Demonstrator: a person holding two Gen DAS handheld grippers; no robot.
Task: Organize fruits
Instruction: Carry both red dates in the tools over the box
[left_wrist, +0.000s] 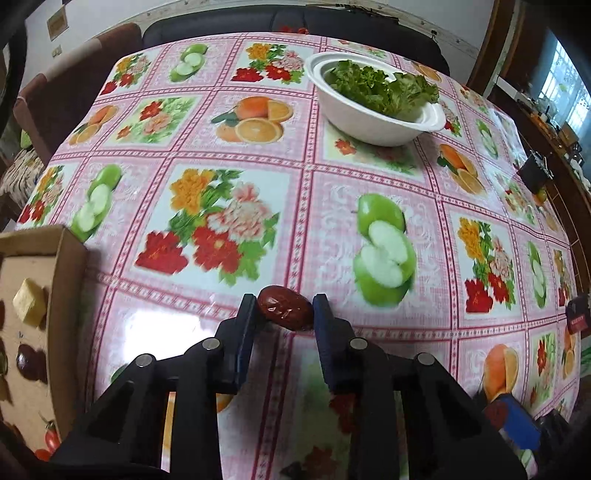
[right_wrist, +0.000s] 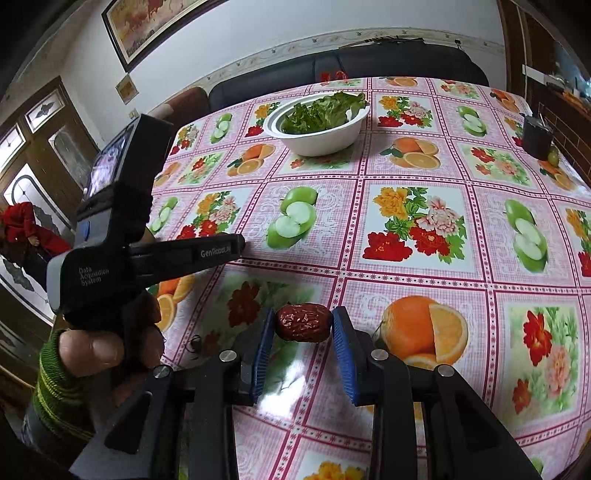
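Each claw, left (left_wrist: 284, 308) and right (right_wrist: 303, 325), pinches a wrinkled, glossy date (left_wrist: 285, 308); the cardboard box (left_wrist: 66, 280) is cut off.

The cardboard tray (left_wrist: 68, 258) runs off the left edge of the left wrist view, its dark fruits (left_wrist: 27, 363) blurred; the dark cup (right_wrist: 536, 137) on the desk's (right_wrist: 406, 173) far right is too small to identify.
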